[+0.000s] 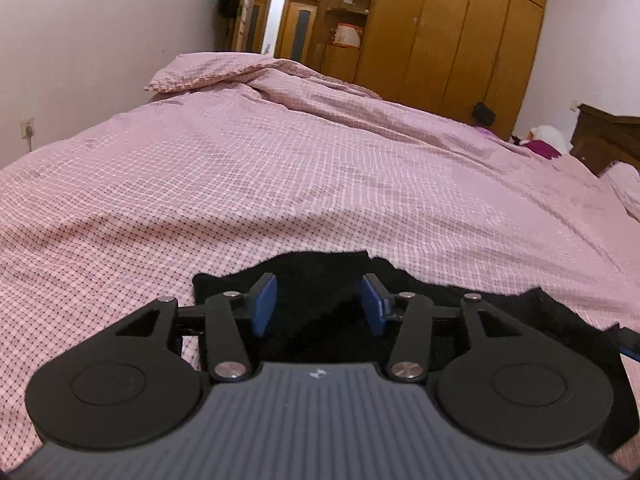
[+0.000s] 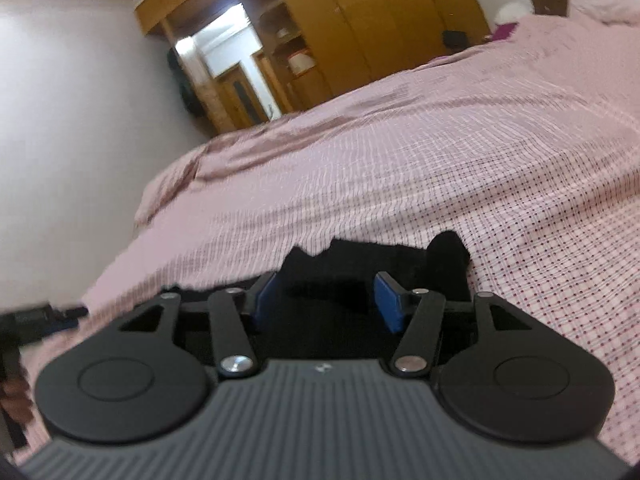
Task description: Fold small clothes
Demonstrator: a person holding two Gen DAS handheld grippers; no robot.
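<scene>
A small black garment [image 1: 320, 276] lies on the pink checked bed cover, close under both grippers. My left gripper [image 1: 318, 304] is open, its blue pads wide apart just above the garment's near edge. In the right wrist view the same black garment [image 2: 360, 260] lies in front, with a bunched part sticking up at its right end [image 2: 448, 248]. My right gripper [image 2: 326, 304] is open over the garment, nothing between its pads. Most of the garment is hidden under the gripper bodies.
The bed cover [image 1: 320, 168] stretches far ahead, with a pillow [image 1: 200, 72] at the far end. A wooden wardrobe [image 1: 440, 32] stands behind the bed. The other gripper shows at the left edge of the right wrist view [image 2: 36, 316].
</scene>
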